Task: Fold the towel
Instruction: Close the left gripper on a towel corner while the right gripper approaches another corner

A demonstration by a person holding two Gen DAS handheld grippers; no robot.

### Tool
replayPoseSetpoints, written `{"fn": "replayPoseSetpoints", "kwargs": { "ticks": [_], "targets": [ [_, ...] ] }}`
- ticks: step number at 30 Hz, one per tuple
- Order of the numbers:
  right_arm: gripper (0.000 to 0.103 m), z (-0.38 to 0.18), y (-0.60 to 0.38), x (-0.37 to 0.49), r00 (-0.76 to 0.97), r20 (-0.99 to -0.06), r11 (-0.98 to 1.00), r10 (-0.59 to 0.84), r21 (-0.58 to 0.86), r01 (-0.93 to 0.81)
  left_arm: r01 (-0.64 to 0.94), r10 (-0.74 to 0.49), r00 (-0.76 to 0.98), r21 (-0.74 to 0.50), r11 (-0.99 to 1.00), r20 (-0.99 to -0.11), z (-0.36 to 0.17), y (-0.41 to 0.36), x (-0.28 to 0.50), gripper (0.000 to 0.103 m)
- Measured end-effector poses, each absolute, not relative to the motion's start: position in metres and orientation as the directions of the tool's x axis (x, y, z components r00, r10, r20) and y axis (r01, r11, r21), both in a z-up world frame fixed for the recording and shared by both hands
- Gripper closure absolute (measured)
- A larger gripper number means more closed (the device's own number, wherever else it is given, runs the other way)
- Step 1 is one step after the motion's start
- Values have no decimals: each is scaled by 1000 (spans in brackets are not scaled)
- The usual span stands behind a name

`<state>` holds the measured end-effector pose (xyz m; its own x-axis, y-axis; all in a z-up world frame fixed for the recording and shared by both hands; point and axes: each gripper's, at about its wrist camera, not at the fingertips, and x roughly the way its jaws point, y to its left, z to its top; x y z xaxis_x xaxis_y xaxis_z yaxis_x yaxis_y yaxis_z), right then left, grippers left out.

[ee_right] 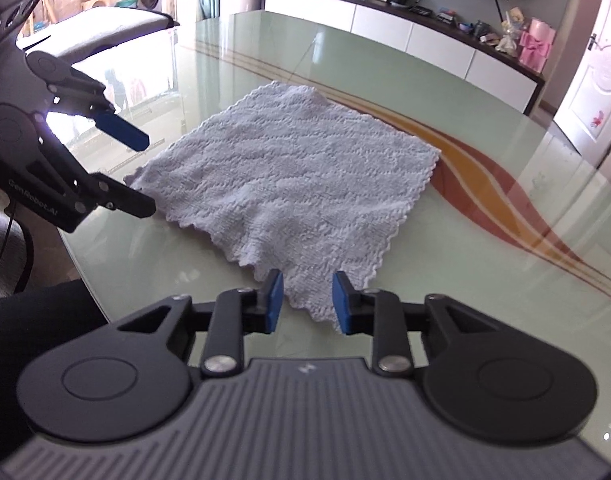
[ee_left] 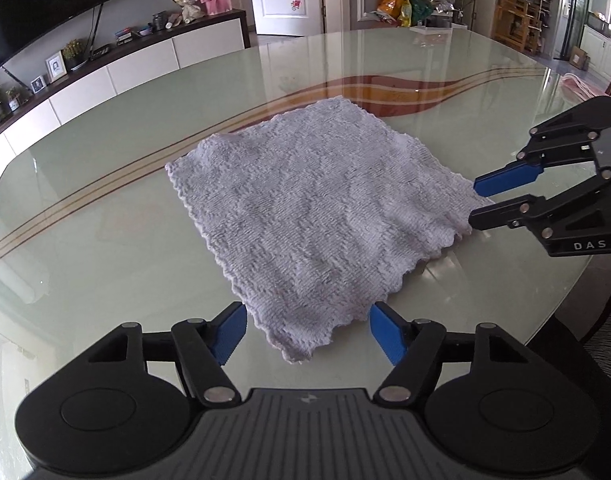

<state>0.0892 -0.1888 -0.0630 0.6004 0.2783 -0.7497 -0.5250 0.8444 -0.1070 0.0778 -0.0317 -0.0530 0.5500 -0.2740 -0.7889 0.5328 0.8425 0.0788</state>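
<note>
Corners first: each hand-held gripper straddles a near corner of the towel (ee_left: 305,208), jaws apart, pads not yet pinching. The left hand-held gripper (ee_left: 305,332) stands wider than the right hand-held gripper (ee_right: 307,300). Close both fully on the cloth before lifting. Beyond, the towel lies flat on the counter (ee_left: 105,168); carry the corners evenly to its far edge.

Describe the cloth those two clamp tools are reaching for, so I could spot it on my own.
Start at the big glossy pale-green table with curving orange and brown stripes. Near its front edge lies a white towel, spread flat in one layer, with a bumpy knitted texture and scalloped edges. It is the only cloth between the left gripper and right gripper, one at each near corner.
</note>
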Motion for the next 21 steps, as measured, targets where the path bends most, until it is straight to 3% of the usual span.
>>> {"fn": "replayPoseSetpoints", "kwargs": {
  "ticks": [4,9,15,21],
  "targets": [
    [68,-66,-188,91,591,-756,840,282,-102,-532,548,-285,545,77,833,-789,-52,-35,78,31],
    [68,-69,-188,89,580,-761,828,289,-105,-551,584,-296,530,89,807,-795,-53,-41,75,32],
    [69,-70,-193,92,577,-756,829,308,-84,-553,596,-318,490,46,802,-812,-57,-42,84,43],
    [74,-72,-200,95,569,-752,837,333,-42,-545,598,-331,478,25,801,-814,-58,-39,86,43]
  ]
}}
